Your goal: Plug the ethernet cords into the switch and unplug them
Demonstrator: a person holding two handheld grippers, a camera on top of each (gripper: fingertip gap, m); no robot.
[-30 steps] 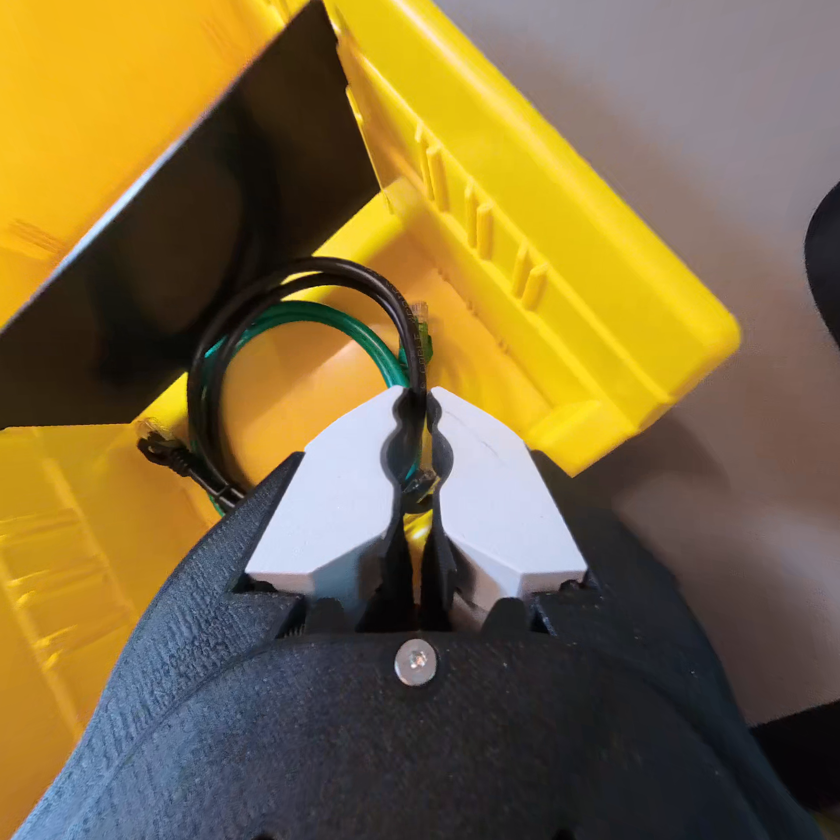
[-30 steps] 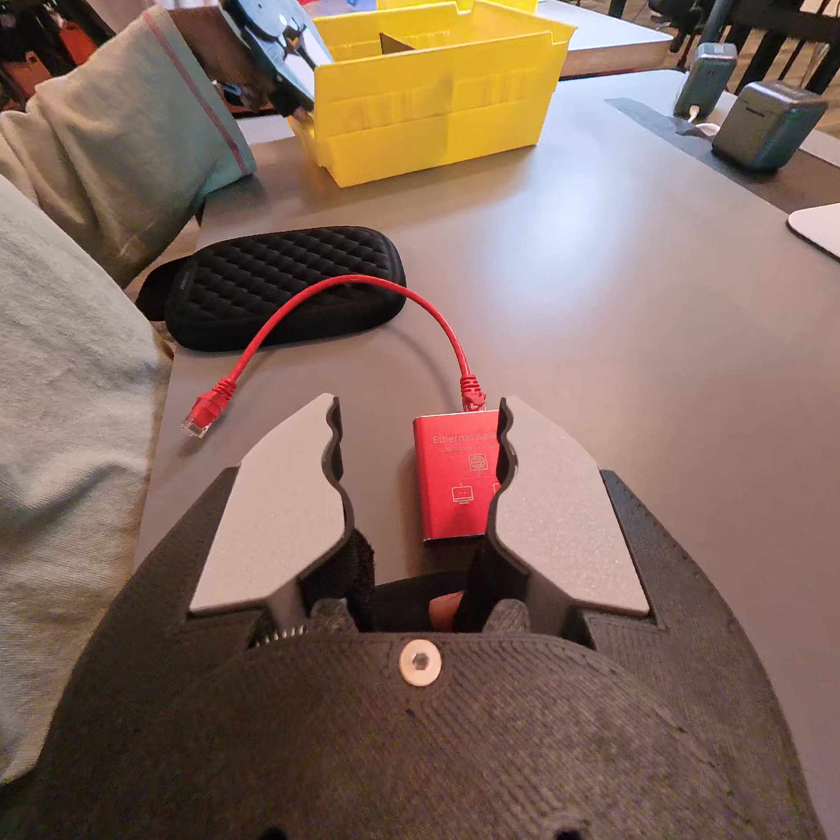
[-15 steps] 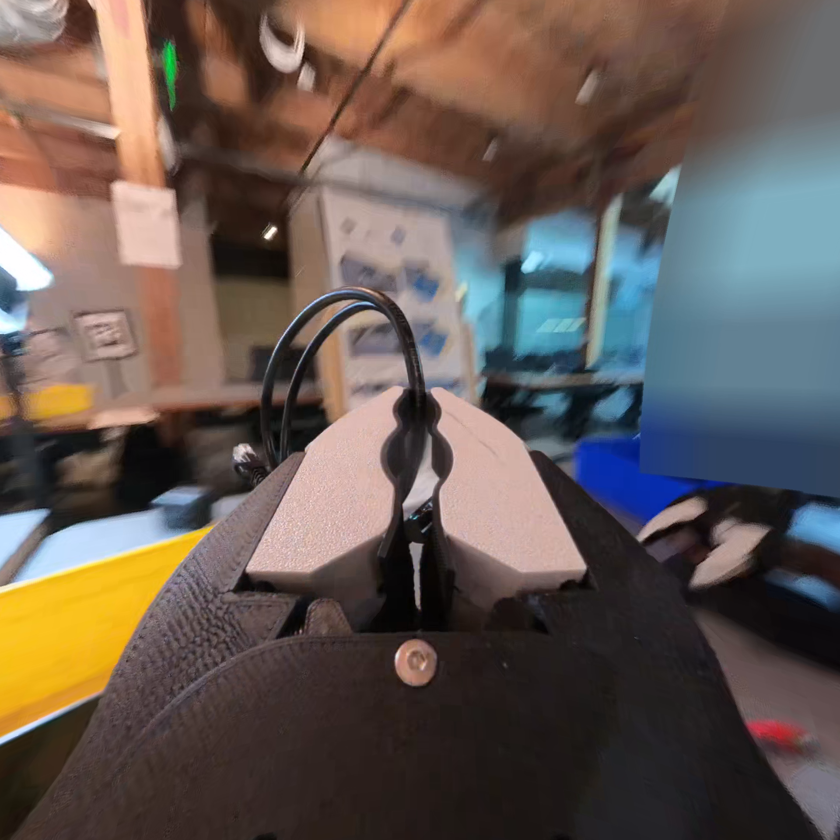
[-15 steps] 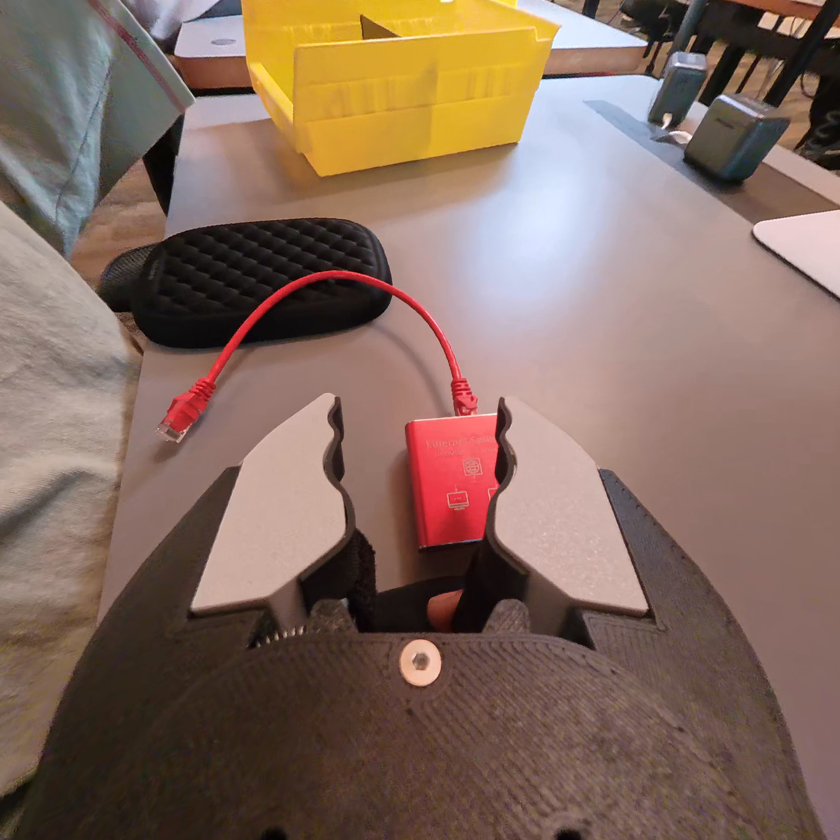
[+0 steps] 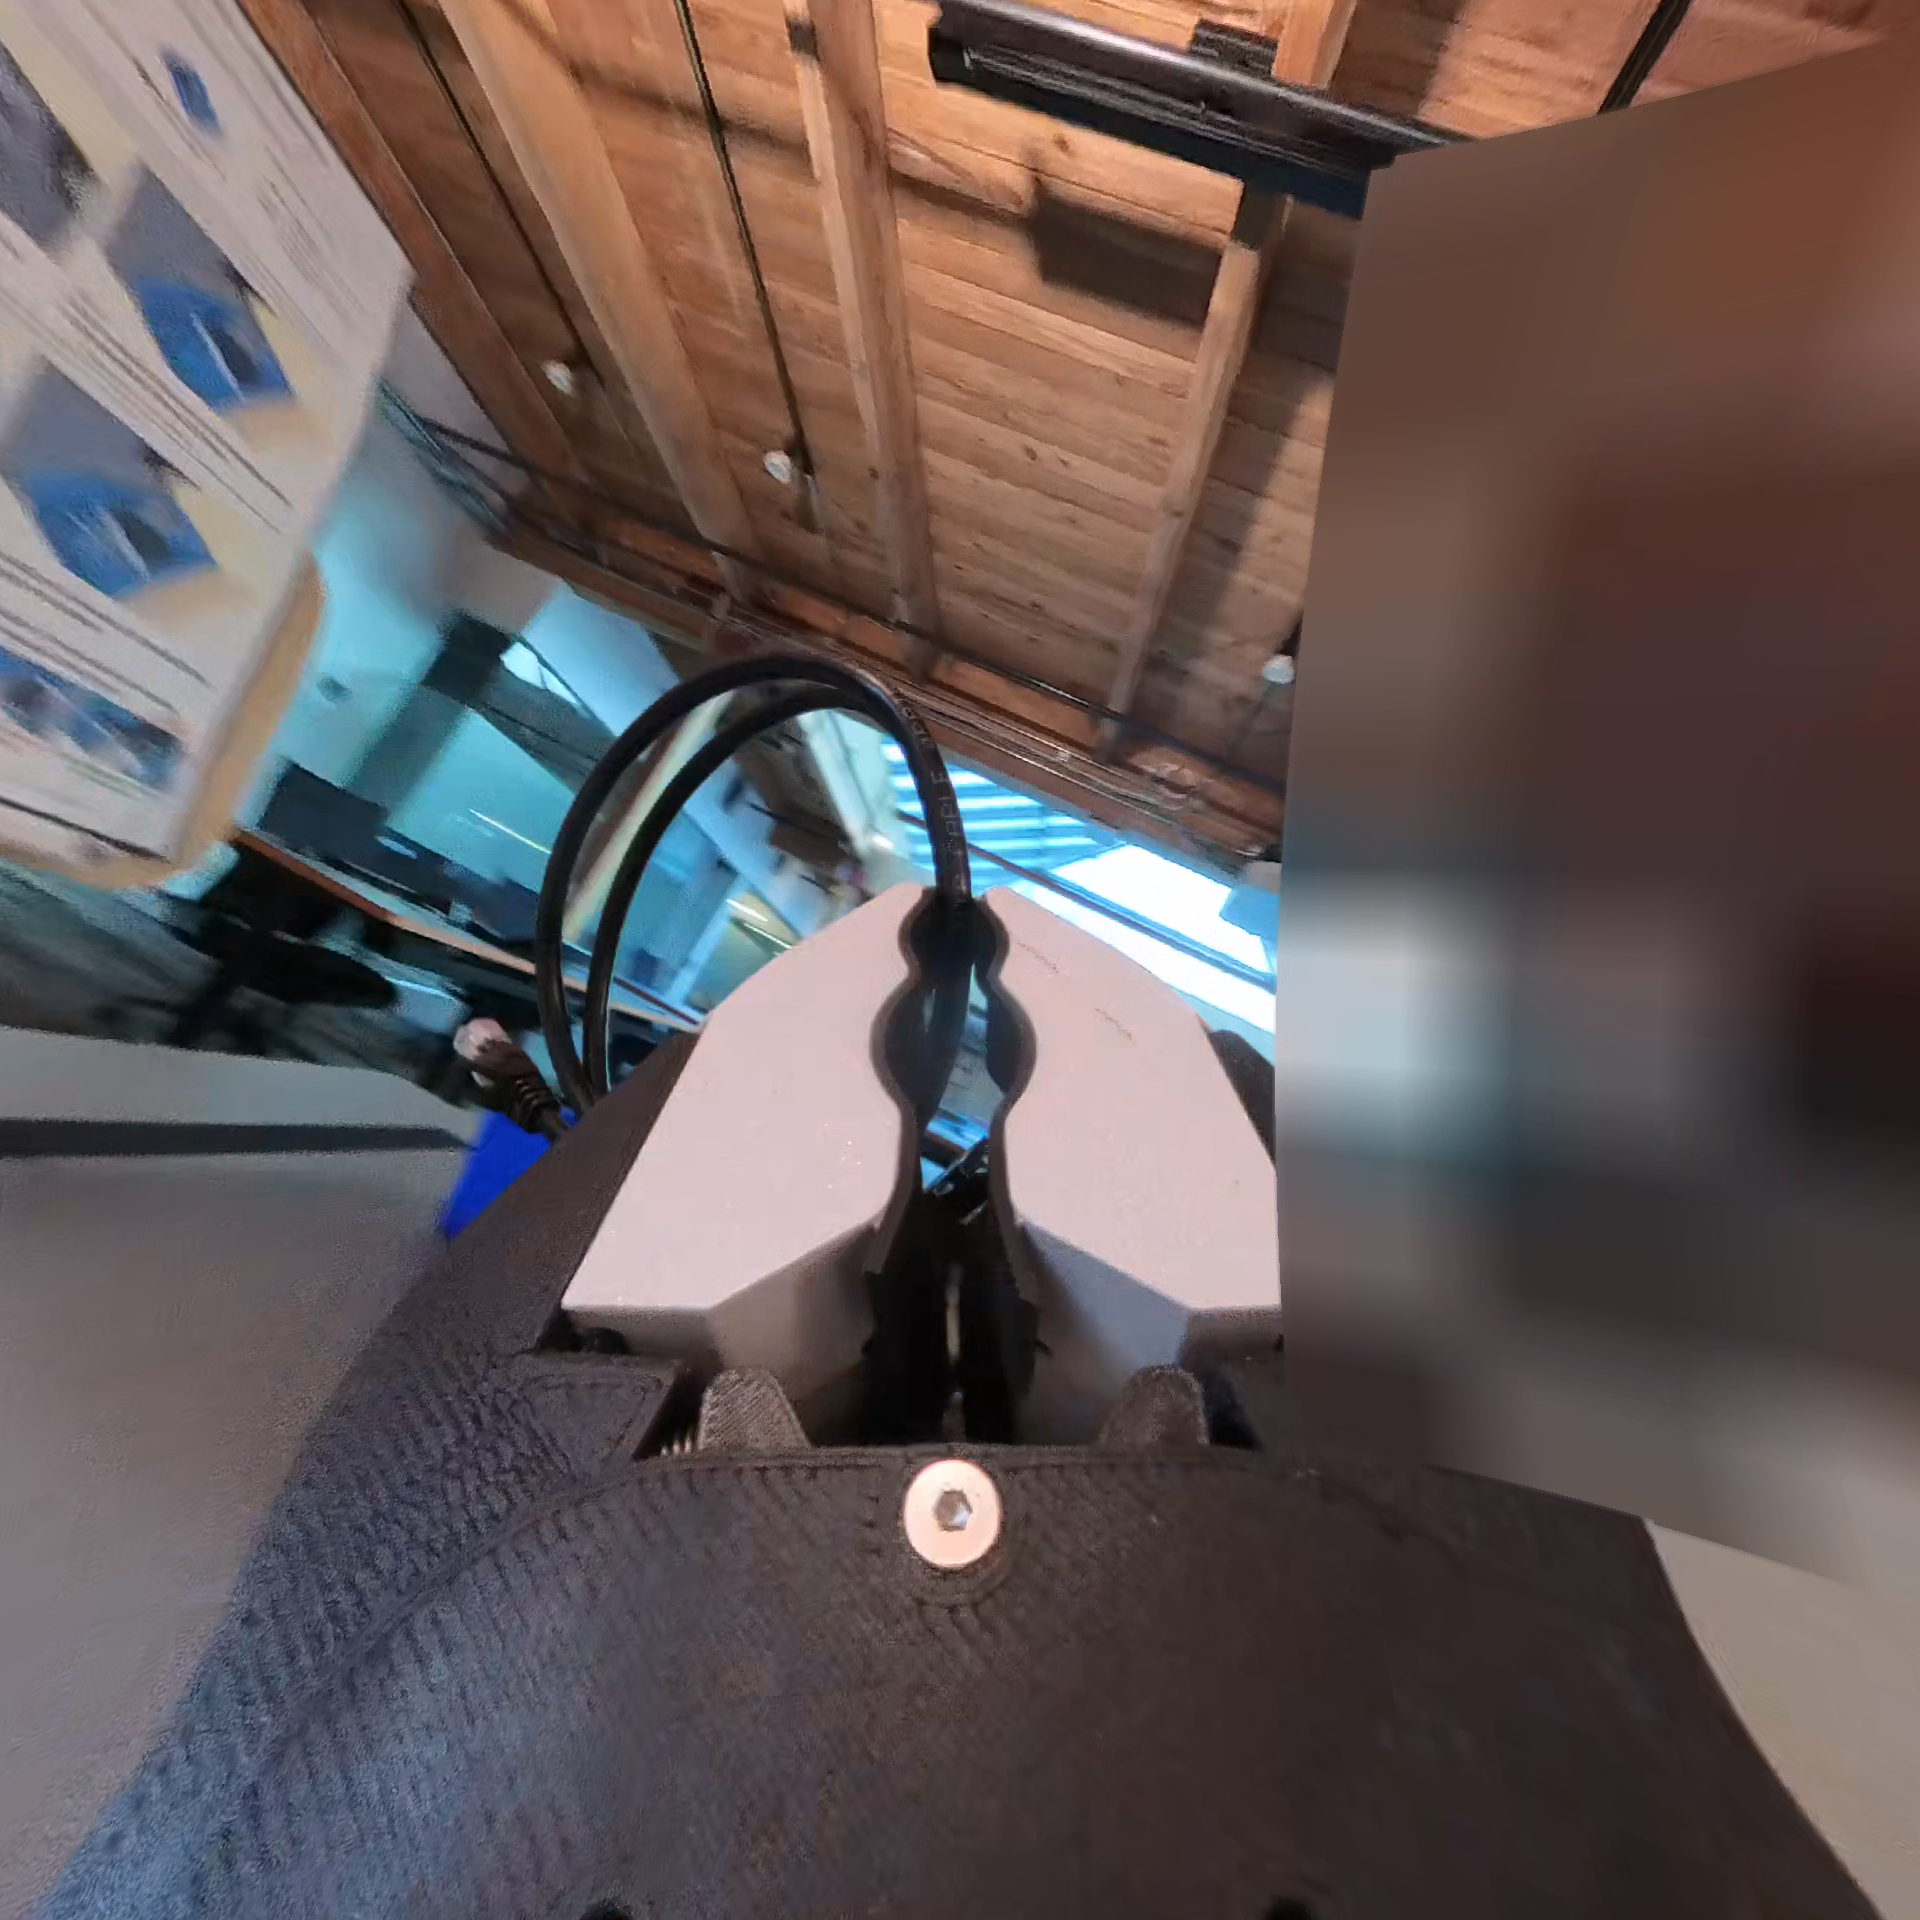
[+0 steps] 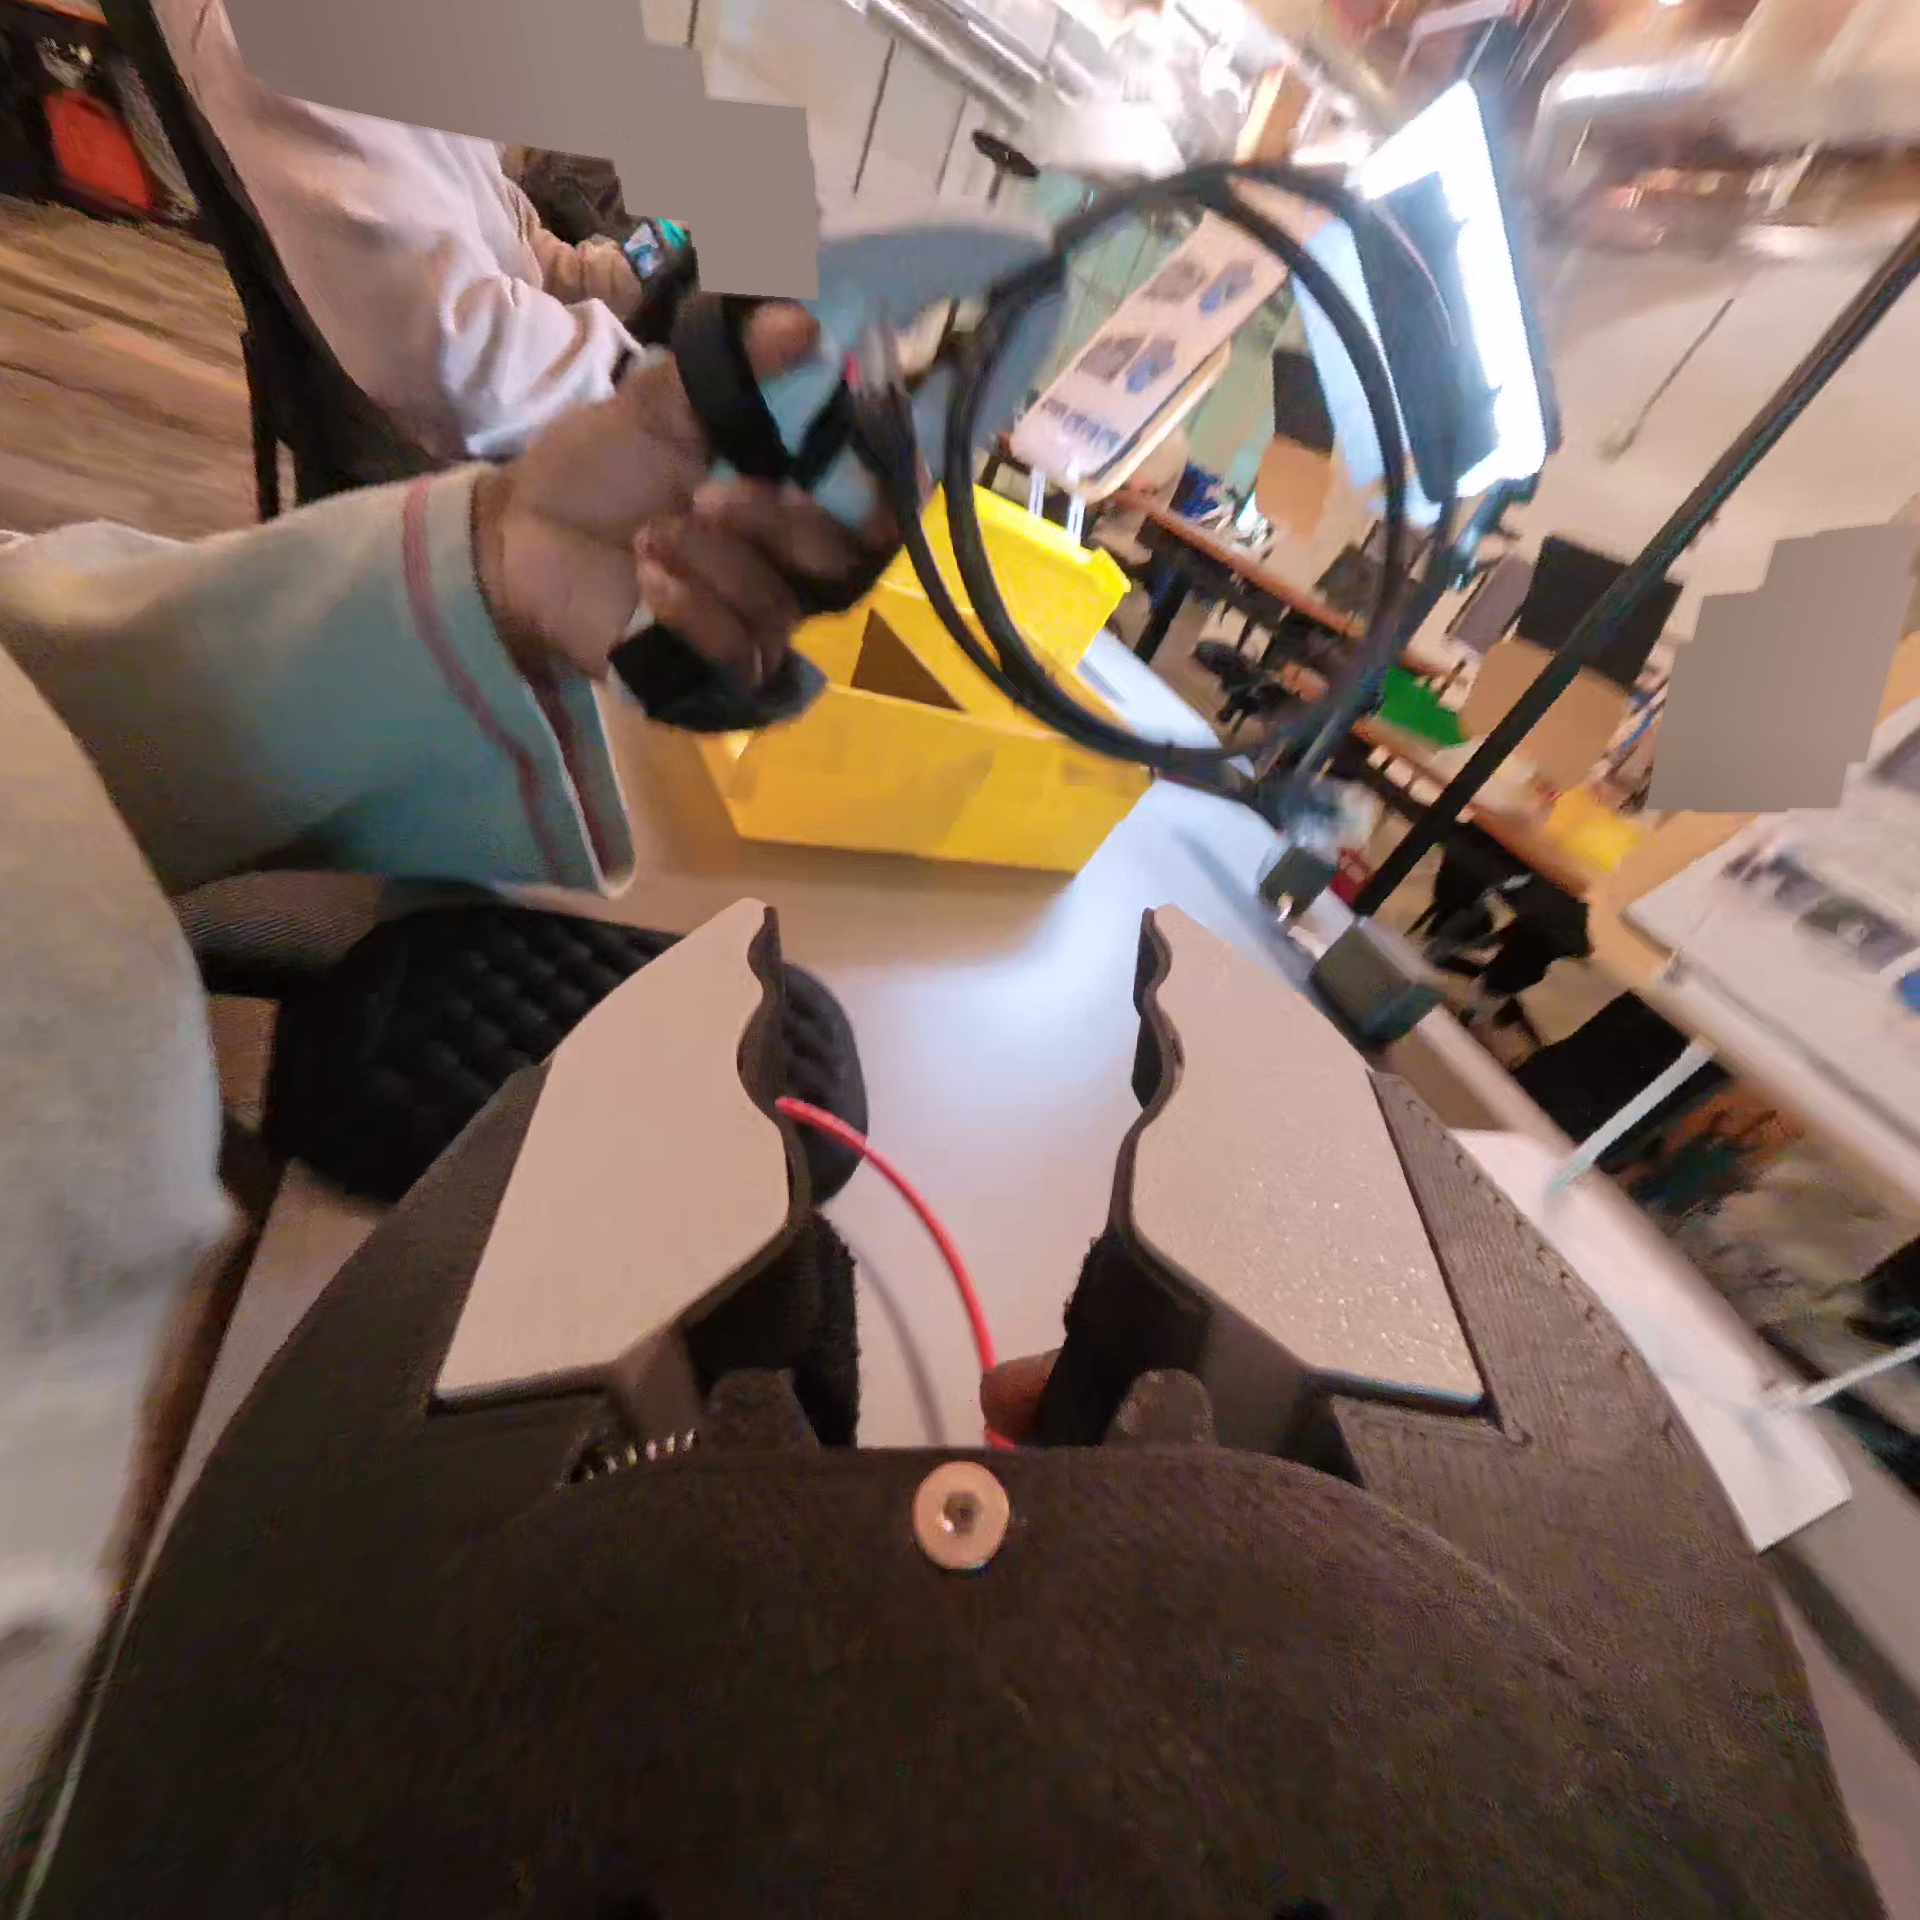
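Up over the tabletop (image 6: 997,1039), left hand-held gripper (image 5: 951,914) is clenched on coiled black ethernet cord (image 5: 644,821), w/ plug dangling. Right hand-held gripper (image 6: 956,956) gapes empty above red cord (image 6: 914,1195). Cord looks light, springy; best pinched behind the plug boot.

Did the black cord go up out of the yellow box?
Yes. The left gripper lifted the black cord out; in the right wrist view its loop now hangs in the air above the yellow box on the table.
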